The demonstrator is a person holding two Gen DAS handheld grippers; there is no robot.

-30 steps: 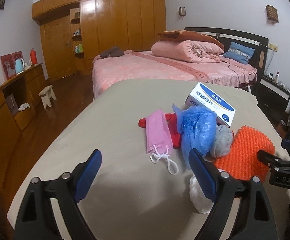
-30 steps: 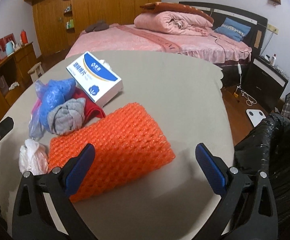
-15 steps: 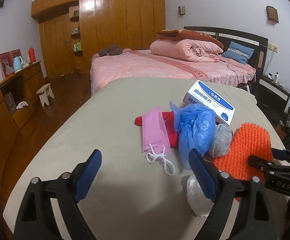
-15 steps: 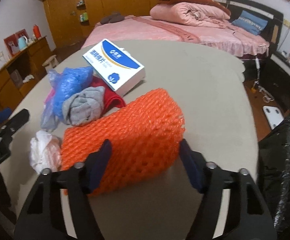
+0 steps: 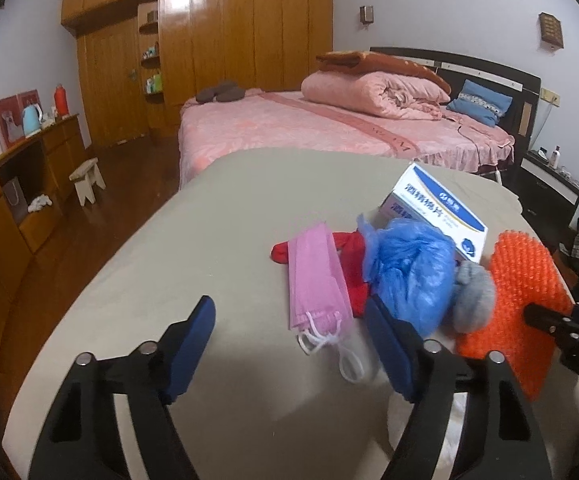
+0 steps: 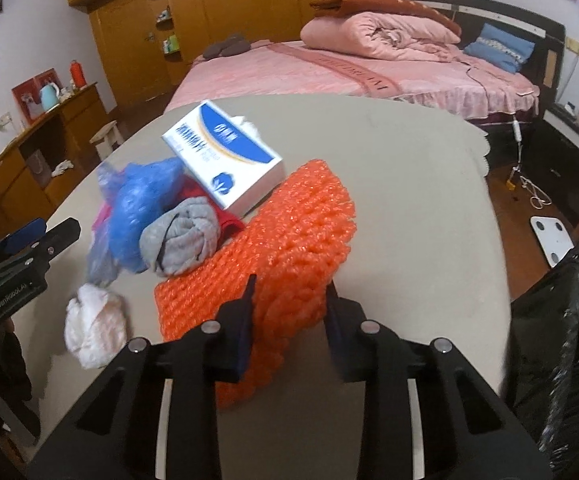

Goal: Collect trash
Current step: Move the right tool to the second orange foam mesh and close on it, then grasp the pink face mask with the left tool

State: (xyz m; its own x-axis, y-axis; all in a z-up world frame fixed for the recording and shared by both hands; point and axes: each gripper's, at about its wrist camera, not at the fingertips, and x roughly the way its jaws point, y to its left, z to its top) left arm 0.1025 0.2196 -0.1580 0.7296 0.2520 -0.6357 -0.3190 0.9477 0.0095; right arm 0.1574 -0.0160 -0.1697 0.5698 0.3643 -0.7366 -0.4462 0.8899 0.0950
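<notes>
Trash lies on a beige table (image 5: 177, 264): a pink face mask (image 5: 317, 280), a red cloth (image 5: 353, 256), a blue plastic bag (image 5: 409, 268), a grey cloth wad (image 6: 181, 240), a white and blue box (image 6: 225, 156), a white crumpled wad (image 6: 93, 324) and an orange foam net (image 6: 289, 248). My right gripper (image 6: 289, 308) is shut on the near end of the orange foam net. My left gripper (image 5: 289, 344) is open and empty above the table, just short of the pink mask.
A black trash bag (image 6: 561, 340) hangs open at the table's right edge. A pink bed (image 5: 329, 128) stands behind the table. A wooden wardrobe (image 5: 209, 48) fills the back wall. A wooden desk (image 5: 17, 184) and small stool (image 5: 87, 180) are at left.
My right gripper moved forward onto the orange foam net and closed on it. My left gripper crept slightly toward the pink mask and stayed open.
</notes>
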